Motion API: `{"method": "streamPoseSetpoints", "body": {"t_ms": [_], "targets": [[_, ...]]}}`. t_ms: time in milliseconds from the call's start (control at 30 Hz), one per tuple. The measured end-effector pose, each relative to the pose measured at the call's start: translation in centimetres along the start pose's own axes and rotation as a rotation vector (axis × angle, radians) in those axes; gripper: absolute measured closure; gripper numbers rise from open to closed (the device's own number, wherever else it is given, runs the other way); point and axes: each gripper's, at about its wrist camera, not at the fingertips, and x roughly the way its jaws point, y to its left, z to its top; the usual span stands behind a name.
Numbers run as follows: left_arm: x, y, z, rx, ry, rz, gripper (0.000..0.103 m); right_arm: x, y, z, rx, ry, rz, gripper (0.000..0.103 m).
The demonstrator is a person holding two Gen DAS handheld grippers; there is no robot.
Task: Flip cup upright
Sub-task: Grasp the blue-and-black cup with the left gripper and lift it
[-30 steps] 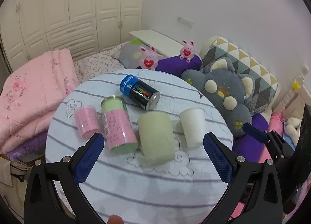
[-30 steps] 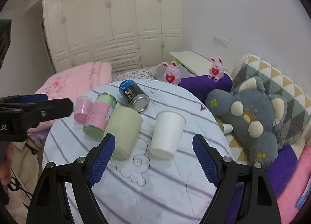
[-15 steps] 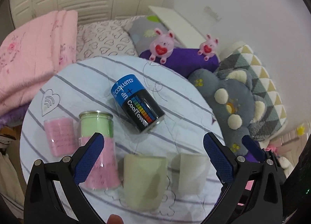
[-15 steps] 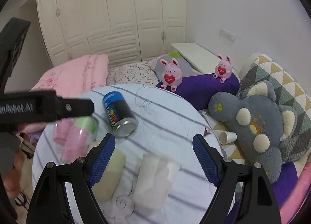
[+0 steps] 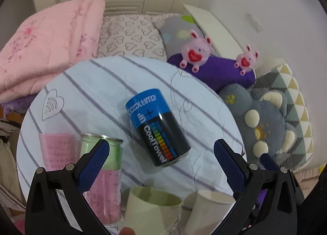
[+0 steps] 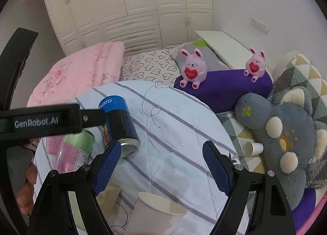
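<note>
At lower left of our left wrist view, our left gripper [image 5: 161,165] spreads wide, holding nothing. The pale green cup [image 5: 152,207] and white cup [image 5: 206,209] sit at bottom centre on the desk [image 5: 98,92]. Our right gripper [image 6: 161,167] also gapes wide and empty.

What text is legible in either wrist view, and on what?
"COOLtime", "UP +", "CoolTowel": blue and black can, lying on its side.
"GenRobot.AI": side of the left gripper, seen from the right wrist view.
Small print on the pink and green can: too small to read.
Small print on the pink cup: blurred, unreadable.
Thin line above the can's colour bars: too small to read.
</note>
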Motion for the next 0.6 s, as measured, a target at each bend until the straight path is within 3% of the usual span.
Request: {"method": "streamPoseSetpoints", "body": {"t_ms": [67, 200, 600], "targets": [[0.0, -0.8, 0.2, 0.034, -0.033, 0.023, 0.000, -0.1, -0.2, 0.1, 0.002, -0.001, 0.013, 0.020], [0.9, -1.5, 0.6, 0.031, -0.025, 0.050, 0.000, -0.1, -0.4, 0.1, -0.007, -0.001, 0.012, 0.020], [5.4, -2.7, 1.8, -0.030, 0.107, 0.062, 0.000, 0.9, -1.9, -0.1, 0.008, 0.024, 0.014, 0.020]]}}
